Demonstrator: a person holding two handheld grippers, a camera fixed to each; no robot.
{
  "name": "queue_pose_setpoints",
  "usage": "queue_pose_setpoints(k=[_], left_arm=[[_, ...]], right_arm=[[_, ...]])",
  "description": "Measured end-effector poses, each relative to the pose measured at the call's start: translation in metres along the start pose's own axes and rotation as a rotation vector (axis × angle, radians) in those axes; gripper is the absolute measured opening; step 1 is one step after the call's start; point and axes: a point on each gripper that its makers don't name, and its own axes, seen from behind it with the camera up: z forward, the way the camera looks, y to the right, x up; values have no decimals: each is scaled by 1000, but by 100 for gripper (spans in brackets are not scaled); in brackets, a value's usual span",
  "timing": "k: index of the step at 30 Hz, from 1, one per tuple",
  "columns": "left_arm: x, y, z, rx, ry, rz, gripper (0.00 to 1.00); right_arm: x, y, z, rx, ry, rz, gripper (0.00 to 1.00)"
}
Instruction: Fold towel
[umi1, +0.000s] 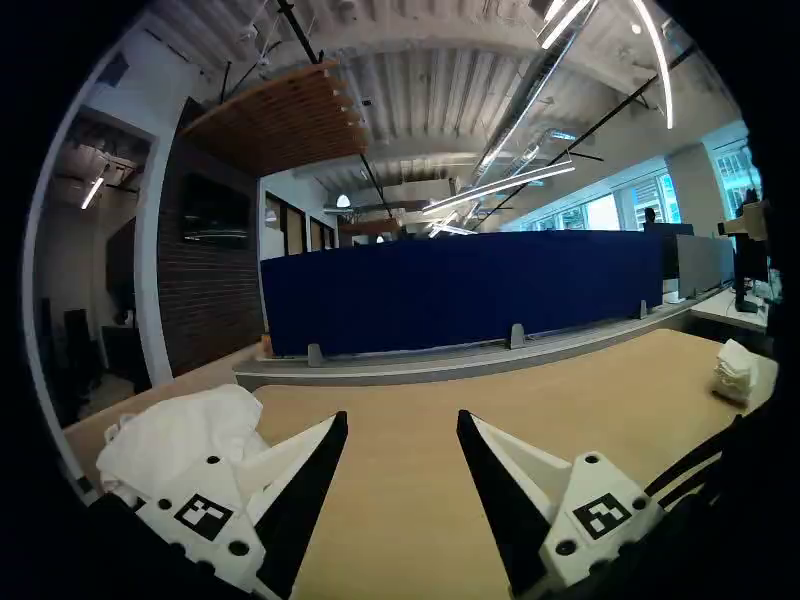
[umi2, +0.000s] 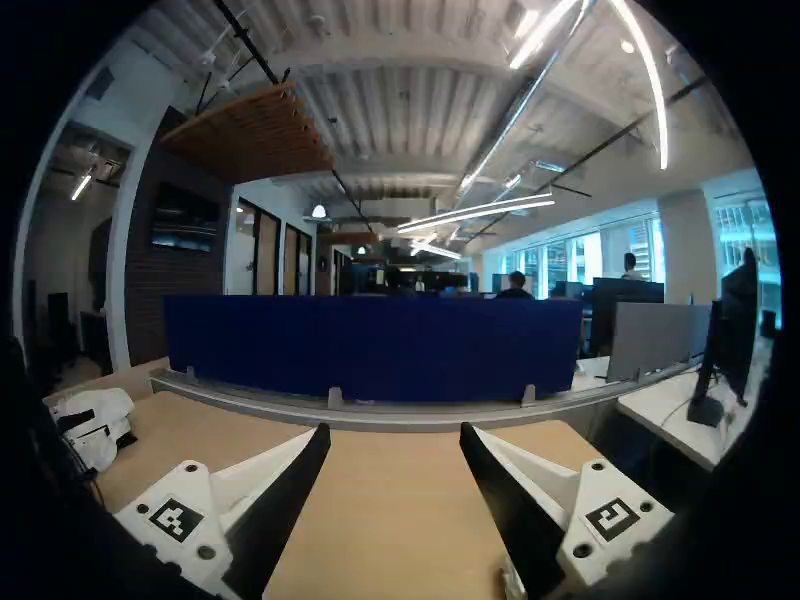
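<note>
Light wood table (umi1: 560, 390) is seen under both grippers; left gripper (umi1: 401, 415) is held with fingers spread wide, nothing clamped, bare tabletop in the gap; both finger backs are marked with square black-and-white tags

Crumpled towel (umi1: 185, 430), white, is located at the near left corner of the table in the left gripper view; it is bunched up, not laid flat; it sits just beside the left finger and is partly hidden behind it; contact with the finger cannot be told

A folded stack (umi1: 738, 370) of white cloth is seen at the far right of the same table, well apart from the crumpled towel; black cables (umi1: 700, 465) are seen low at the right edge, nearer the camera than the stack; blue partition (umi1: 450, 290) is mounted on a grey rail along the table's far edge

Right gripper (umi2: 394, 428) is also held with fingers wide apart, nothing gripped, tabletop visible between them; a white shape (umi2: 95, 425) with dark gaps is seen at the left edge of the right gripper view, on the table; whether it is cloth or the other gripper cannot be told; a dark monitor (umi2: 735, 330) is placed on the neighbouring desk to the right; a person's head (umi2: 516, 283) is seen beyond the partition
</note>
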Motion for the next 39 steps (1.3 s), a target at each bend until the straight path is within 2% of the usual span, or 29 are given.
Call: queue_pose_setpoints(k=[9, 14, 27, 33, 39], left_arm=[[-50, 1, 4, 4, 6, -12, 80], [-65, 2, 7, 0, 16, -37, 80], [-63, 0, 5, 2, 42, -49, 80], [-67, -6, 2, 10, 43, -95, 80], [-68, -6, 3, 4, 43, -86, 80]], right_arm=[[-25, -6, 8, 20, 23, 3, 100], [-34, -8, 9, 28, 19, -11, 100], [-37, 2, 6, 8, 33, -19, 100], [-35, 11, 4, -3, 41, -38, 100], [-27, 24, 1, -23, 69, -51, 100]])
